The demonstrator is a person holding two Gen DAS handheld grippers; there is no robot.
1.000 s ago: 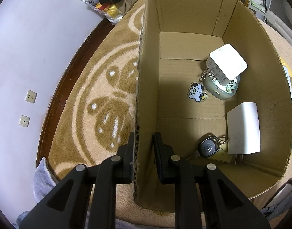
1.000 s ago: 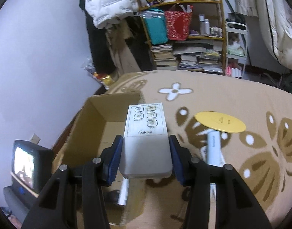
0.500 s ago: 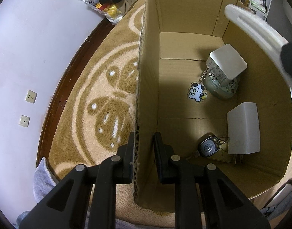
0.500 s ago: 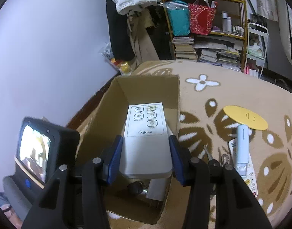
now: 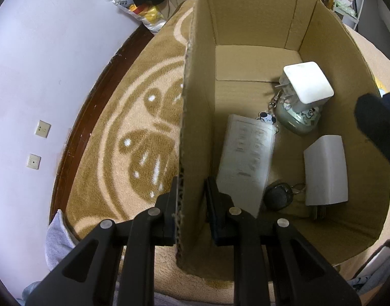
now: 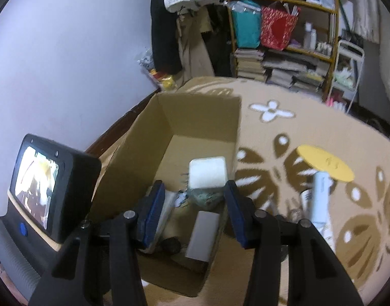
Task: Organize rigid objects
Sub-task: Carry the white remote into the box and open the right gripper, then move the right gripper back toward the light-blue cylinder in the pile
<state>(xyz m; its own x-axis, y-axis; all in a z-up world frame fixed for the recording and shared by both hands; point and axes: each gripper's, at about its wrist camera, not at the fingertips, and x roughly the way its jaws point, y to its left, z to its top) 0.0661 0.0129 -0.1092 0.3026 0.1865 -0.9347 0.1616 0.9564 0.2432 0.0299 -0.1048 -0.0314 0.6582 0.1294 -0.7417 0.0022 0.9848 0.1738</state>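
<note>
1. the left tool [image 5: 191,204] is closed on the near side wall of the cardboard box [image 5: 195,117], one finger outside and one inside, steadying it on the patterned rug [image 5: 133,127].
2. the right tool [image 6: 195,211] hangs above the open box with its jaws spread wide and nothing between them.
3. the white remote control [image 5: 246,158] lies in the box, just ahead of the left tool's inner finger and to its right; it looks blurred, so whether it has fully settled on the box floor i cannot tell.
4. beyond it, farther from the left tool, sit a white square adapter [image 5: 308,85] on top of a greenish round jar [image 5: 294,119], with a small cartoon keychain [image 5: 266,118] beside them.
5. to the right of the remote are a white charger block [image 5: 325,170] and a black key fob [image 5: 277,195], close together.
6. as i judge it, the task is well on: five or six rigid items are already in the box.
7. left to do: to the right of the right tool, outside the box, a white tube [image 6: 321,199], a yellow round disc [image 6: 325,163] and what looks like another flat white item under the tube lie on the rug.
8. the next pick is probably one of these, with the left tool gripping the box wall.
</note>
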